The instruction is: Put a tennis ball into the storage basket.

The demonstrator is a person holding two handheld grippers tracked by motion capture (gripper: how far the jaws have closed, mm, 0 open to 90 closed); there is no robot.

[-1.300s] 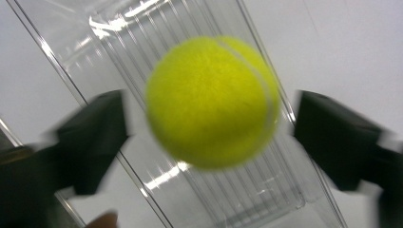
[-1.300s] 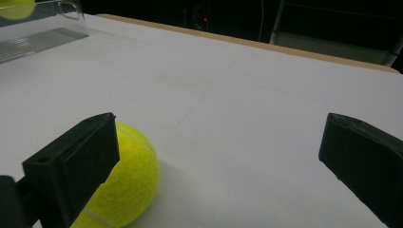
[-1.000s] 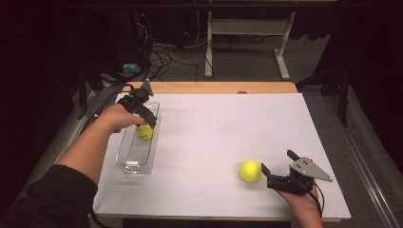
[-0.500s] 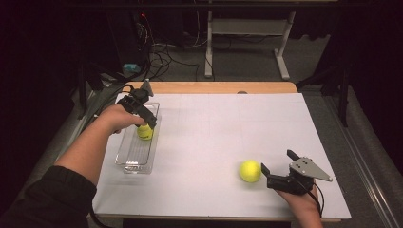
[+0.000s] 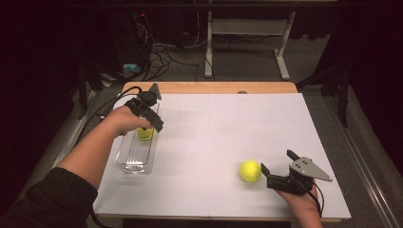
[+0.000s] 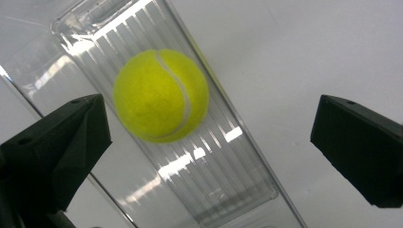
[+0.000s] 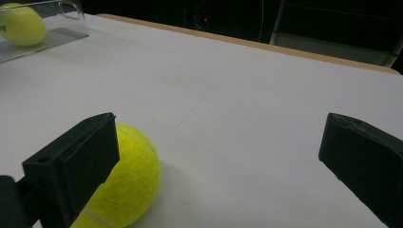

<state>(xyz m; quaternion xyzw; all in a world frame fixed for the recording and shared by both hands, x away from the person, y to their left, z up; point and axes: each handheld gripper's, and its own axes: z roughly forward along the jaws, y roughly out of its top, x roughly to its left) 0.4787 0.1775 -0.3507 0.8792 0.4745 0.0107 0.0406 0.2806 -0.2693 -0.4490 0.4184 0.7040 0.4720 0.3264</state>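
Observation:
A yellow tennis ball (image 6: 161,95) lies in a clear ribbed plastic tray (image 6: 223,175). My left gripper (image 6: 209,123) hangs over it, open, jaws wide apart and off the ball. From above, the left gripper (image 5: 150,126) is over the far half of the tray (image 5: 133,159), with that ball (image 5: 145,134) under it. A second tennis ball (image 5: 250,171) rests on the white table near the front right. My right gripper (image 5: 275,161) is open just right of it. In the right gripper view this ball (image 7: 128,185) sits beside and partly behind the left jaw, outside the open gap (image 7: 218,142).
The white table sheet (image 5: 228,128) ends at a wooden strip along the far edge (image 5: 209,88). In the right gripper view the tray (image 7: 62,33) and its ball (image 7: 21,23) show at the top left. Beyond the table are cables and a desk frame (image 5: 247,42).

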